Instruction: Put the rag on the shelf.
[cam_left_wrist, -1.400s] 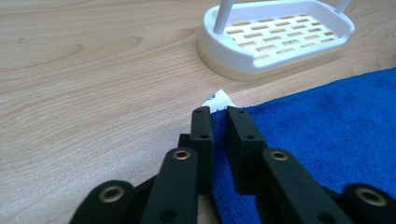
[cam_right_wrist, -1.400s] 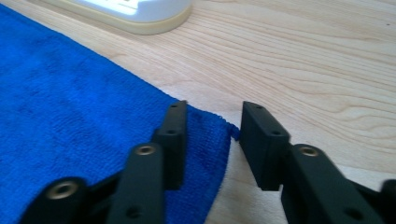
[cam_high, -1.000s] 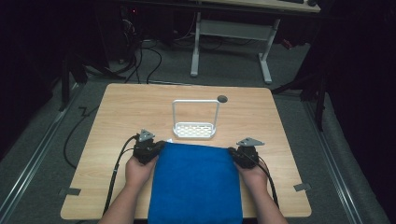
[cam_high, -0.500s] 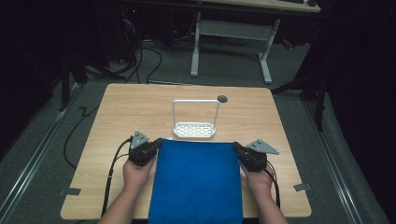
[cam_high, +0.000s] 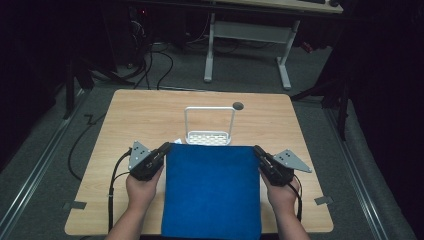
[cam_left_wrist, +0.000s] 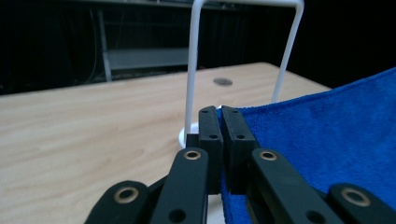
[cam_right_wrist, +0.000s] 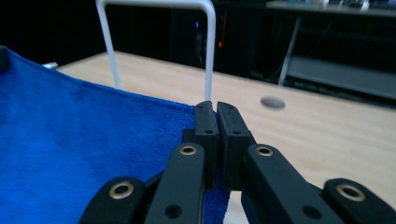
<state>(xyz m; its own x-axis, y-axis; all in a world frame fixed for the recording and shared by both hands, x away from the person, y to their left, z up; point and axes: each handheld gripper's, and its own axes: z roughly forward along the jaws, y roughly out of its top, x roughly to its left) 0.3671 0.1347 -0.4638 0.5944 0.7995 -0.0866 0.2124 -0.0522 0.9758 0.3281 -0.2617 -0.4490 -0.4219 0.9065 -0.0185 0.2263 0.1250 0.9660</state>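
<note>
White wire rack (cam_high: 209, 125) upright mid-table, round grommet hole (cam_high: 238, 106) at its 1 o'clock. Wooden table (cam_high: 145, 115); white desk frame (cam_high: 247, 37) at 12 o'clock, floor cables (cam_high: 150, 62) at 11.

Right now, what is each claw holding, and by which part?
Both hold the blue towel: the left claw pinches its far left corner, the right claw its far right corner.

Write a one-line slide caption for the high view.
Two hand-held tongs, left and right, pinch the far corners of a blue towel before a white wire rack.
</note>
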